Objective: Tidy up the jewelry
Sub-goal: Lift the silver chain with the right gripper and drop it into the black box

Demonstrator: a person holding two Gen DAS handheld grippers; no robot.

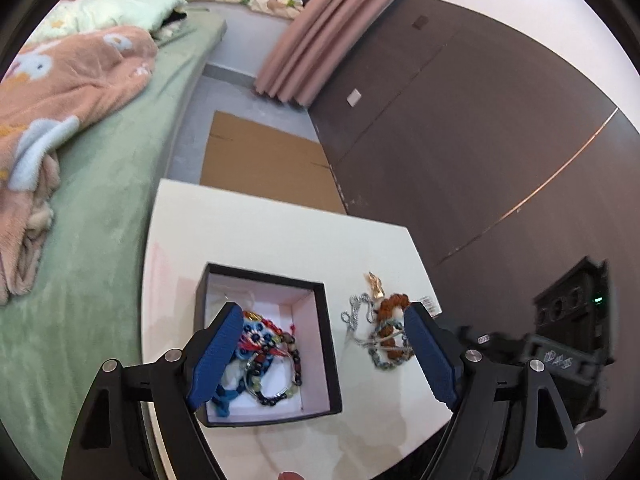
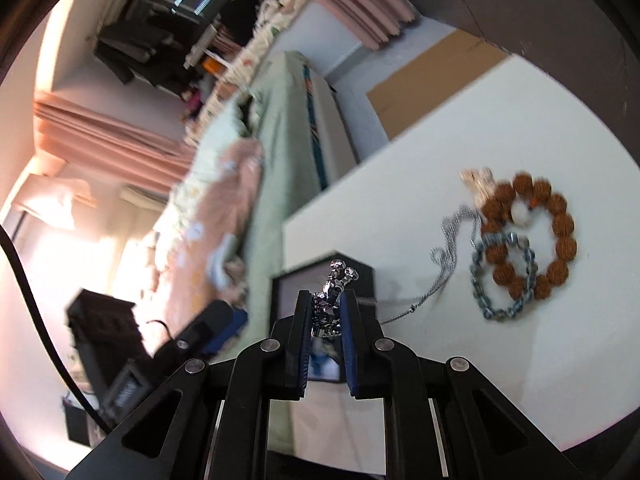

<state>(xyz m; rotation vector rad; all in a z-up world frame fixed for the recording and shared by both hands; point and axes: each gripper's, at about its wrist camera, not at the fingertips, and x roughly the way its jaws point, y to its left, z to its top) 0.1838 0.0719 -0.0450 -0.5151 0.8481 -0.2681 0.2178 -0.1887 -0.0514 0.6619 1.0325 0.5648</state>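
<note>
Right claw (image 2: 326,308) clamped on one silver bead bracelet (image 2: 334,292); left claw (image 1: 324,356) spread wide, gripping nothing, above one black box (image 1: 267,344). On the surface (image 1: 280,236): one brown bead bracelet (image 2: 532,236), one grey-blue bracelet (image 2: 502,276), one silver chain (image 2: 450,256).

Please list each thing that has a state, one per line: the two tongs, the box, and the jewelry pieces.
Left tongs: open, empty, above the box.
Right tongs: shut on the silver charm.
Black box: lid off, holding several bead bracelets.
Brown bead bracelet: flat on the table.
Blue-grey bracelet: on the table, overlapping the brown one.
</note>
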